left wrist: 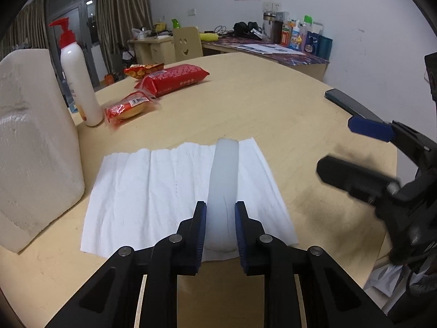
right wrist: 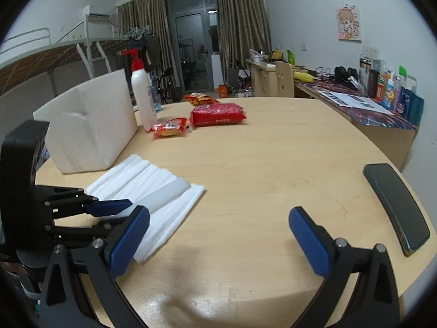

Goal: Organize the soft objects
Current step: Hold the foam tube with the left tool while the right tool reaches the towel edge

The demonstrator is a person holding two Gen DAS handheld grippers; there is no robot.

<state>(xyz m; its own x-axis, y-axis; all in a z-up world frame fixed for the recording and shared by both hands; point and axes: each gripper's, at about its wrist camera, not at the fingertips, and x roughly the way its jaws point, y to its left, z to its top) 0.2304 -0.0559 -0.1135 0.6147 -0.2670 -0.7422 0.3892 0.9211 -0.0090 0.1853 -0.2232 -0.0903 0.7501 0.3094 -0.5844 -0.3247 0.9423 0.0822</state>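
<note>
A: Your left hand-held gripper (left wrist: 220, 213) has its blue pads narrowed onto the near end of the pale strip (left wrist: 224, 180), one pad against each long side. Whether they squeeze it or only touch, I cannot tell.

B: And where does that strip lie?

A: Flat on the tissue (left wrist: 153, 191), on its right part, running from you toward the far edge. The tissue is spread on the tabletop (left wrist: 259, 114), just right of the foam block (left wrist: 32, 142).

B: Your right hand-held gripper (right wrist: 218, 235)?

A: Jaws wide apart, nothing between them, only bare tabletop below. It sits right of the tissue, with its left pad (right wrist: 128, 243) over the tissue's near corner.

B: Anything else around?

A: A phone (right wrist: 396, 205) lies near the right edge. At the far left stand a pump bottle (left wrist: 77, 73) and three red snack packs (left wrist: 174, 78), well apart from both of your tools.
</note>
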